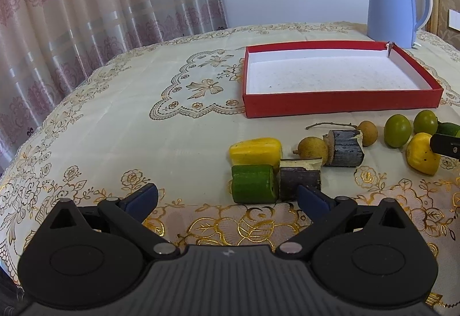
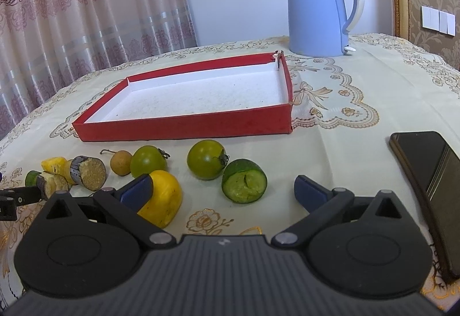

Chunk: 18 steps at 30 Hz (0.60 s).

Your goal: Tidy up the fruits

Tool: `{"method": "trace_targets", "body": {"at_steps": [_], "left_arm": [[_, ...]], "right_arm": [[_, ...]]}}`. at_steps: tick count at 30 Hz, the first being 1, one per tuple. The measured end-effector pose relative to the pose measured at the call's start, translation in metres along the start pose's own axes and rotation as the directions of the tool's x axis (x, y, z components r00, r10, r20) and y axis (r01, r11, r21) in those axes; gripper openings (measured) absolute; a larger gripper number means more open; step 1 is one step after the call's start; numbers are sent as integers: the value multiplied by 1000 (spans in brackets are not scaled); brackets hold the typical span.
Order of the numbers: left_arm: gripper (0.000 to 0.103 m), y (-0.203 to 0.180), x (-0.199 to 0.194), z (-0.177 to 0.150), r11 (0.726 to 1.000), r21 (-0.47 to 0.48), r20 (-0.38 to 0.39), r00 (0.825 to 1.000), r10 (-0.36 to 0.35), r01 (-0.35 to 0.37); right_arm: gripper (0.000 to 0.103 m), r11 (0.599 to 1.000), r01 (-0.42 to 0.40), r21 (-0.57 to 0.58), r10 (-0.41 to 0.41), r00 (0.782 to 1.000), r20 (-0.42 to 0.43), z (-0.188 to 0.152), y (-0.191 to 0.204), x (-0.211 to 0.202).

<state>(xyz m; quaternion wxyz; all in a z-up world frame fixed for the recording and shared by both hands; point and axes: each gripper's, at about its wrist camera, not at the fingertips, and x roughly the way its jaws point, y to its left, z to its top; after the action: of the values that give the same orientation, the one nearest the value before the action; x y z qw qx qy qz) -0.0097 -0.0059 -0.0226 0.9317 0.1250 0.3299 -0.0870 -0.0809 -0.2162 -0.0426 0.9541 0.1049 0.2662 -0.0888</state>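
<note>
While both grippers sit low at the table's near edge, jaws are spread wide on each, nothing held. Left gripper (image 1: 227, 198) faces a green cucumber chunk (image 1: 254, 183), touching a dark sugarcane piece (image 1: 299, 179) beside it, with a yellow chunk (image 1: 256, 149) just behind. Right gripper (image 2: 222, 191) has a yellow fruit piece (image 2: 166, 196) by its left finger and a cut green piece (image 2: 244, 181) between the fingers. Red tray (image 2: 184, 126) lies mid-table, holding no fruit; blue kettle (image 2: 316, 5) at far edge; phone (image 2: 431, 181) at the right.
</note>
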Motion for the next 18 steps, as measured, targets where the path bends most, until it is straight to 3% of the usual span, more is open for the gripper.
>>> {"method": "trace_targets", "body": {"at_steps": [18], "left_arm": [[103,-1,-1,1,1000,7,-3,1000,-3,3]], "right_arm": [[103,1000,-1,1,1,1000,-1,0,0,0]]}}
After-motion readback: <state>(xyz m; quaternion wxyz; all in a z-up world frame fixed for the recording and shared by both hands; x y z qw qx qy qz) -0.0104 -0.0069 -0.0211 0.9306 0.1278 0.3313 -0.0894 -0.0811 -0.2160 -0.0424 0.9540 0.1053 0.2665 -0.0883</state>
